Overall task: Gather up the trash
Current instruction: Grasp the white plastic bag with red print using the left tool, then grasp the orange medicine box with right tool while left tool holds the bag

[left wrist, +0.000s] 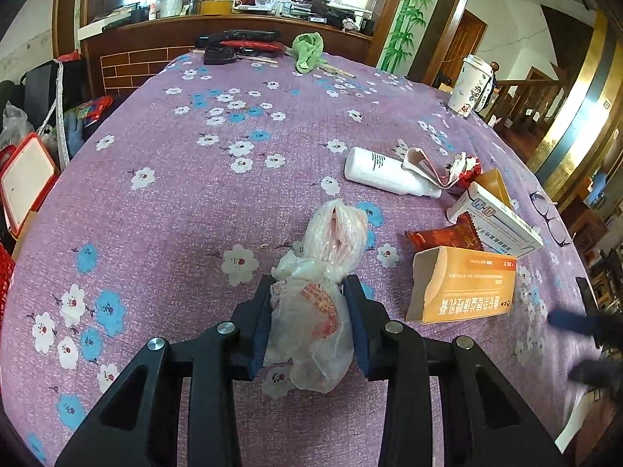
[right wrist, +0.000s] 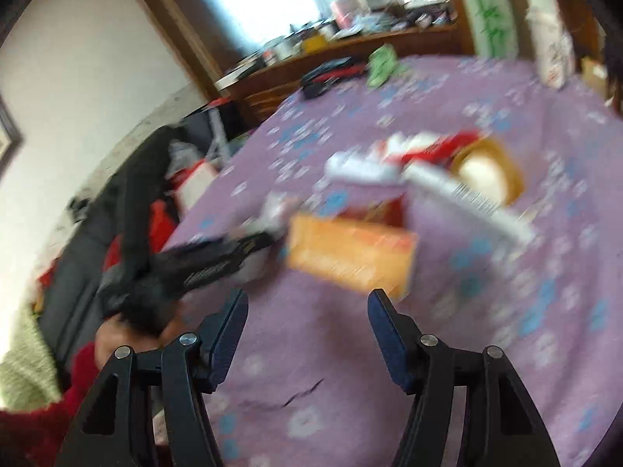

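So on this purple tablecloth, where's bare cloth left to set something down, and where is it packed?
Bare: the wide stretch of tablecloth left of the plastic bag, running up to the green cloth, and the middle strip between that and the paper cup. Crowded: the right side, with white bottle, orange box, white box and wrappers.

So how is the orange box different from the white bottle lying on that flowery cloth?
The orange box is a flat-sided carton with one end open; the white bottle is round.
The box is orange with printed lettering across its face; the bottle is white with a small block of dark print.
The box lies apart; a pink wrapper rests against the bottle.
Both lie on the purple tablecloth.
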A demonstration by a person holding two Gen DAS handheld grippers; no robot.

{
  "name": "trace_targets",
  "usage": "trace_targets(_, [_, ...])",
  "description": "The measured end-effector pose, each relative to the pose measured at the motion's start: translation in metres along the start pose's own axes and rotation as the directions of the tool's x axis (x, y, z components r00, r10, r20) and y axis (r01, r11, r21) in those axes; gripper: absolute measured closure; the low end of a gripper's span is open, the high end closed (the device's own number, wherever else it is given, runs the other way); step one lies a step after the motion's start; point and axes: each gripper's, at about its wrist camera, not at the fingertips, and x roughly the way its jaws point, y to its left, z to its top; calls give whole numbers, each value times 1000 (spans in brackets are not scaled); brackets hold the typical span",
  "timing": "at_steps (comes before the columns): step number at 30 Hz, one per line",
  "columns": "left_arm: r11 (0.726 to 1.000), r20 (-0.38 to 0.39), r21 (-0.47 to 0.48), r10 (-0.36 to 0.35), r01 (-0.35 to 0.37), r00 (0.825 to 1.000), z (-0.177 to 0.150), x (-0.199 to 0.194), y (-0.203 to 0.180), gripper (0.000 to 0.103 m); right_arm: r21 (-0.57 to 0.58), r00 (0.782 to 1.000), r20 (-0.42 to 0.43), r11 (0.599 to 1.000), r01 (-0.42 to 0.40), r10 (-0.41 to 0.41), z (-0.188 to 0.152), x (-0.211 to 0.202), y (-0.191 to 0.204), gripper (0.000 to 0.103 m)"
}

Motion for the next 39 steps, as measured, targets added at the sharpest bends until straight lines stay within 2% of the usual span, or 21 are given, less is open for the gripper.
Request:
trace_targets(4, [1000, 0, -6, -4, 4, 1000, 0, 0, 0, 69, 18, 993, 43, 994, 106, -107, 34, 19, -17, 35])
trace_targets(8, [1000, 0, -8, -2, 2, 1000, 0, 0, 0, 69, 54, 997, -23, 996, 74, -72, 47, 48, -31, 35])
trace_targets(12, [1000, -1, -8, -3, 3, 1000, 0, 0, 0, 69, 37, 993, -114, 999, -4, 8, 24, 49, -28, 39])
trace_targets(17, [1000, -2, 2, 7, -7, 1000, 0, 0, -1, 69, -77, 971, -218, 990, -115, 96, -18, 30, 4, 39])
trace_targets(21, [1000, -2, 6, 15, -15, 1000, 0, 1, -3, 69, -158, 985, -169, 987, -44, 16, -20, 21, 12, 39])
trace_targets(23, [1000, -1, 6, 15, -15, 1000, 0, 1, -3, 69, -144, 988, -154, 990, 3, -25, -14, 26, 9, 39])
trace_targets(27, [1000, -1, 6, 16, -16, 1000, 1, 0, -2, 69, -142, 985, -168, 990, 13, -37, -13, 38, 14, 39])
trace_targets(29, [1000, -1, 6, 16, -16, 1000, 1, 0, -2, 69, -185, 976, -182, 979, 89, -123, -16, 54, 26, 39])
trace_targets(31, [1000, 0, 7, 16, -16, 1000, 0, 0, -2, 69, -198, 971, -181, 973, 120, -157, -20, 57, 28, 39])
trace_targets(33, [1000, 0, 5, 17, -17, 1000, 0, 0, -2, 69, -196, 966, -189, 971, 138, -175, -22, 63, 27, 41])
trace_targets(34, [1000, 1, 4, 17, -17, 1000, 1, 0, -2, 69, -192, 964, -193, 970, 148, -185, -24, 66, 25, 52])
trace_targets(39, [1000, 12, 2, 24, -24, 1000, 0, -4, -1, 69, -156, 974, -147, 977, 146, -170, -30, 54, 22, 52])
